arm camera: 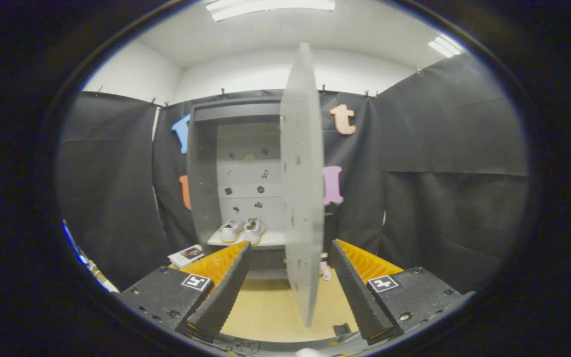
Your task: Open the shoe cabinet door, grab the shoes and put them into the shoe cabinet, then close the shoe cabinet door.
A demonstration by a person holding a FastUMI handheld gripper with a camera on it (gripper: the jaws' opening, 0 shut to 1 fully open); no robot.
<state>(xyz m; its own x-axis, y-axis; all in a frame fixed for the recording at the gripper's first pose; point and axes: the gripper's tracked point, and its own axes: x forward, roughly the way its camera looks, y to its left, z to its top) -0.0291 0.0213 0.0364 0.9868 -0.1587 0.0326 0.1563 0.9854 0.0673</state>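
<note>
Two white shoes (242, 230) already sit inside the shoe cabinet (201, 163) on its low shelf, so only closing remains. The cabinet door (303, 188) stands open, edge-on between my gripper (290, 292) fingers, which are spread and grasp nothing.

Jaws apart around door (303, 198) edge, shoes (242, 230) on cabinet (201, 163) shelf

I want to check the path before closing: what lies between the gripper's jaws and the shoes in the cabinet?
In the gripper view, the open cabinet door stands edge-on between the open gripper jaws. Left of it, only bare floor leads to the shoes on the cabinet shelf.
</note>
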